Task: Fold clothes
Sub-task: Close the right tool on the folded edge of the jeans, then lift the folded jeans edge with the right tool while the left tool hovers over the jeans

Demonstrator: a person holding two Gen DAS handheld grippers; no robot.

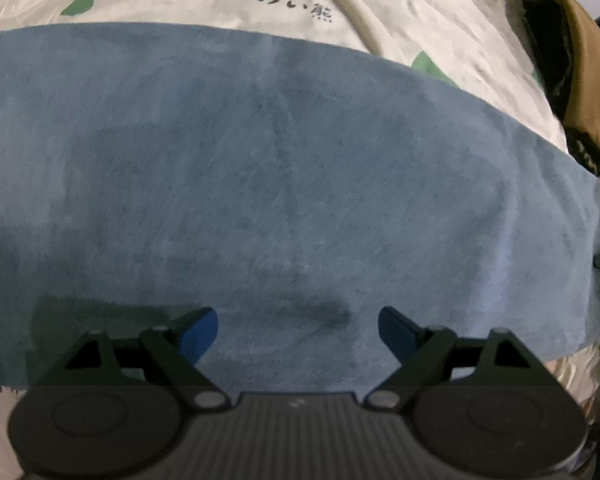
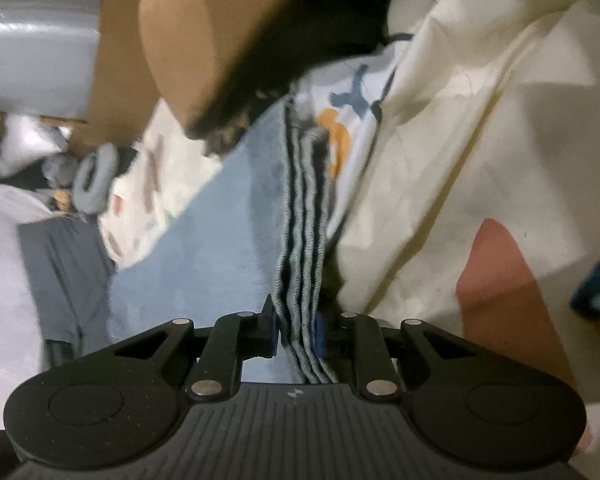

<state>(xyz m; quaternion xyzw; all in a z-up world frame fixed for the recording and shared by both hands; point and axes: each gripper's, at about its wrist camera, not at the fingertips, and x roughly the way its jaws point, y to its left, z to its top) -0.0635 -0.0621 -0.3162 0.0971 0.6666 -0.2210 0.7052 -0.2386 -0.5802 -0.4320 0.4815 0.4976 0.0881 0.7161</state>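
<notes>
A blue-grey garment (image 1: 284,184) lies folded and flat across a cream printed bedsheet (image 1: 452,28), filling most of the left wrist view. My left gripper (image 1: 298,330) hovers open just above its near part, nothing between the blue pads. In the right wrist view the same blue garment (image 2: 204,240) shows its stacked layered edge (image 2: 304,248) running into my right gripper (image 2: 298,328), which is shut on those layers. A white printed cloth (image 2: 352,120) lies beside the edge.
A tan and black item (image 1: 580,80) sits at the right edge of the sheet, also the tan and black item (image 2: 220,48) overhead in the right view. A grey garment (image 2: 60,272), rolled grey socks (image 2: 96,176) and a brown board (image 2: 116,64) lie at left.
</notes>
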